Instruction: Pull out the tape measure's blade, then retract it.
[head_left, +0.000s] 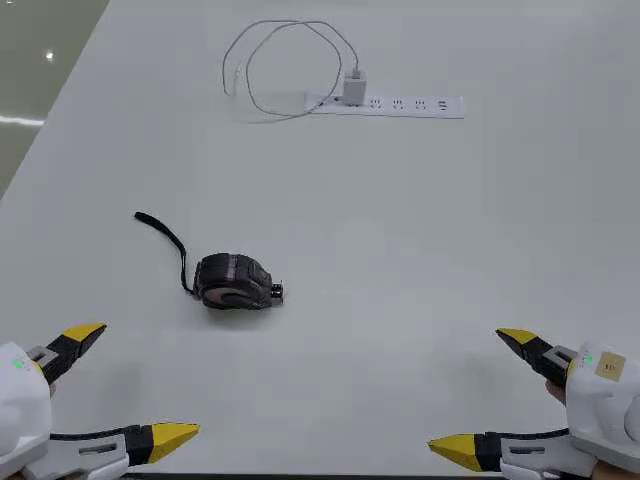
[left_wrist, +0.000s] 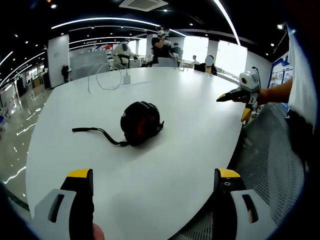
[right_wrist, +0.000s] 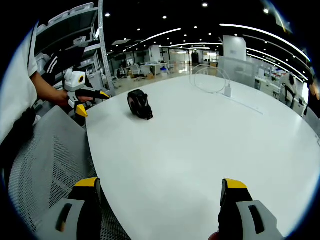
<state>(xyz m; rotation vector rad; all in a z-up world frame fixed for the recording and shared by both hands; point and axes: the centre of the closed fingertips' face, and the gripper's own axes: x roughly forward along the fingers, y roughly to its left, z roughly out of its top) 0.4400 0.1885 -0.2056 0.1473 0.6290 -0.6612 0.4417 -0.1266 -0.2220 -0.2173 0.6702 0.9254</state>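
A black tape measure (head_left: 233, 282) with a dark wrist strap (head_left: 165, 240) lies on the white table, blade hook facing right; its blade is wound in. It sits ahead of my left gripper (left_wrist: 152, 181) as a dark round case (left_wrist: 141, 123), and far left in the right gripper view (right_wrist: 139, 104). My left gripper (head_left: 130, 385) is open at the table's near left edge, short of the tape measure. My right gripper (head_left: 492, 395) is open at the near right edge, well away from it, with nothing between its jaws (right_wrist: 159, 191).
A white power strip (head_left: 392, 103) with a plugged charger (head_left: 354, 87) and a looped white cable (head_left: 275, 60) lies at the table's far side. A grey mesh chair (right_wrist: 47, 165) is by the near edge. People stand in the room beyond (left_wrist: 162, 45).
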